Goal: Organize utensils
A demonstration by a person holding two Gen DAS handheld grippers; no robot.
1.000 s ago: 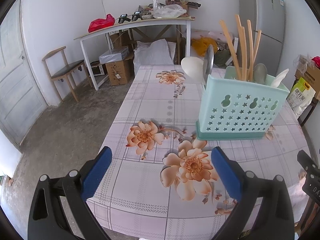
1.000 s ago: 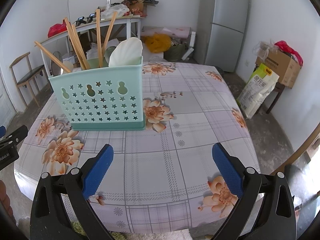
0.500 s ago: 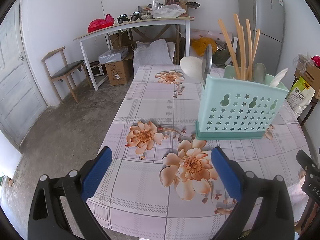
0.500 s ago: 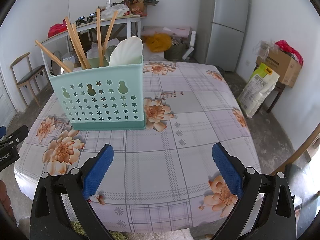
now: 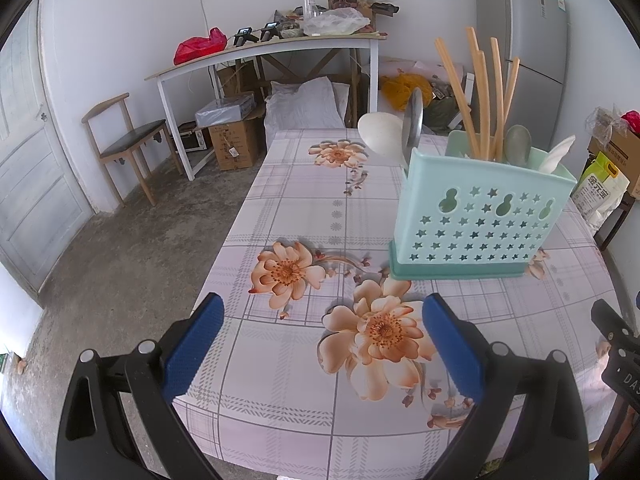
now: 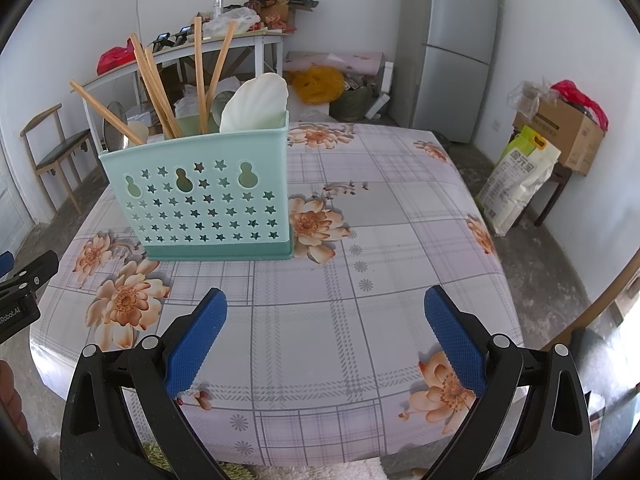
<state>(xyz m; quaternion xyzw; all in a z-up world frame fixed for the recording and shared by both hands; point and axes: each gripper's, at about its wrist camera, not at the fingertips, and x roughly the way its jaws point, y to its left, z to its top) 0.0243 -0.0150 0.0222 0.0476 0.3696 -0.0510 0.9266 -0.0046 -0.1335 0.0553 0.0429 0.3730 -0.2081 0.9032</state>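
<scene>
Hanging low over the near edge of the bench (image 5: 280, 208), the left tongs (image 5: 322, 336) are spread wide and hold nothing. The right tongs (image 6: 326, 330) are wide too, with nothing between the blue pads (image 6: 196, 338). Both point level across the flower cloth.

A green holder (image 5: 480, 224) stands upright on the bench, far from both tongs. It sits to the right in the left view and to the left in the right view. Chopsticks (image 5: 484, 92) stick up out of it, leaning this way and that. A white spoon (image 6: 256, 102) rests at its right end, and a metal spoon (image 5: 412, 120) and a pale spoon (image 5: 380, 134) poke out at its left end.

Past the bench are a fridge (image 6: 452, 48), a chair (image 5: 128, 144), a white table (image 5: 272, 46) with piled stuff and a box (image 6: 568, 128). Nothing lies between the tongs and the holder.
</scene>
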